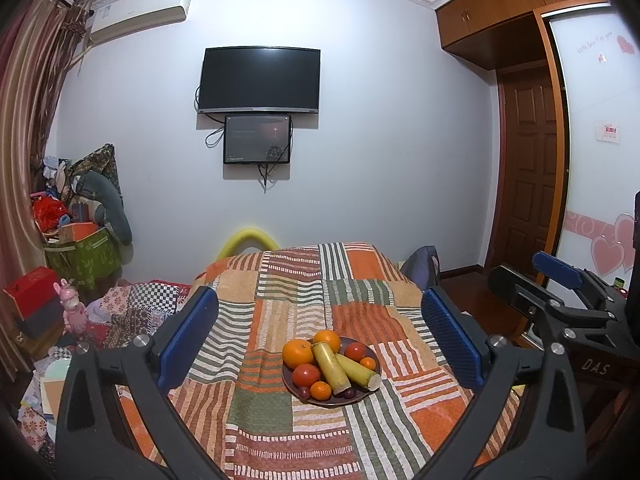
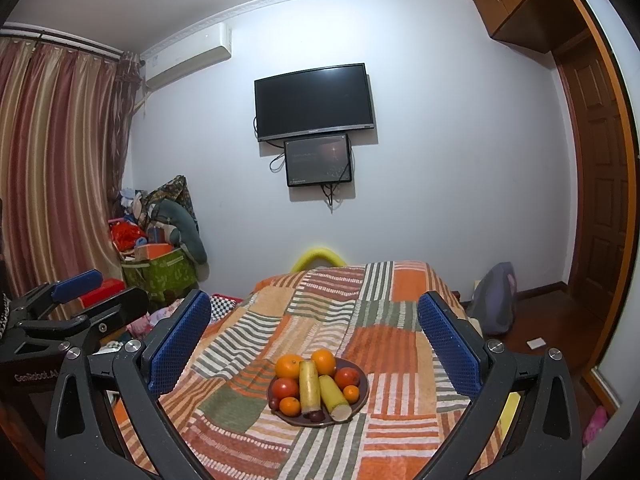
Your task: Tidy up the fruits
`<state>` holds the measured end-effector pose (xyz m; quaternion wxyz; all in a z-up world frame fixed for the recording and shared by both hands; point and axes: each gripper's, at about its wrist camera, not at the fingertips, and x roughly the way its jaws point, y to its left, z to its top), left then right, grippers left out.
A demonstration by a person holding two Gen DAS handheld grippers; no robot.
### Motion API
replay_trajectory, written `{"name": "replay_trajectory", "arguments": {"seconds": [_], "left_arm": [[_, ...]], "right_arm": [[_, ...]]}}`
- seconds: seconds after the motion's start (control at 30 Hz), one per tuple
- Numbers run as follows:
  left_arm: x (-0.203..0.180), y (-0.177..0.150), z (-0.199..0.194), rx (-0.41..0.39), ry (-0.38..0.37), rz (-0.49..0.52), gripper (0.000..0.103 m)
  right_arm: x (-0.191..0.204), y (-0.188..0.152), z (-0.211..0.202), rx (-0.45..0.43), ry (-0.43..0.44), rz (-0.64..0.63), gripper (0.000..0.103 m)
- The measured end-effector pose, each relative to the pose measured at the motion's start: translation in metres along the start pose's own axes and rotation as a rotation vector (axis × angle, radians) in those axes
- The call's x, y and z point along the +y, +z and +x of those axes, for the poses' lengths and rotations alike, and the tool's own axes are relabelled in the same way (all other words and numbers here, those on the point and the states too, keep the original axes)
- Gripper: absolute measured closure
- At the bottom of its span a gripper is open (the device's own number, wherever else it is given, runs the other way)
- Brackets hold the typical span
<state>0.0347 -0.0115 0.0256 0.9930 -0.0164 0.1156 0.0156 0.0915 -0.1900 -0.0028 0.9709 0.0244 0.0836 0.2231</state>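
Observation:
A dark round plate (image 1: 320, 403) (image 2: 362, 398) rests on the patchwork cloth, a little ahead of both grippers. It holds two oranges (image 1: 298, 353) (image 2: 289, 366), two yellow-green cane pieces (image 1: 330, 368) (image 2: 309, 388), two red fruits (image 1: 306, 375) (image 2: 285, 388), small mandarins (image 1: 321, 390) (image 2: 290, 406) and dark grapes (image 1: 350, 393) (image 2: 316, 415). My left gripper (image 1: 318, 294) (image 2: 120, 286) is open and empty, above the cloth short of the plate. My right gripper (image 2: 314, 300) (image 1: 516, 268) hovers beside it, open and empty too.
The striped patchwork cloth (image 1: 280, 420) (image 2: 400, 420) covers the whole surface. Boxes, bags and toys (image 1: 80, 240) are piled on the left by the curtain (image 2: 52, 160). A grey bag (image 2: 494, 300) leans at the far right corner, near the wooden door (image 1: 528, 168).

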Motion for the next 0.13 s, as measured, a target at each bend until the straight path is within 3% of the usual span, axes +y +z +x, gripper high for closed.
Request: {"name": "replay_trajectory", "arguments": {"seconds": [0.13], "left_arm": [[0.0001, 0.0, 0.0007, 0.005, -0.003, 0.001, 0.0]], "right_arm": [[-0.0011, -0.0011, 0.0009, 0.003, -0.003, -0.004, 0.0]]}}
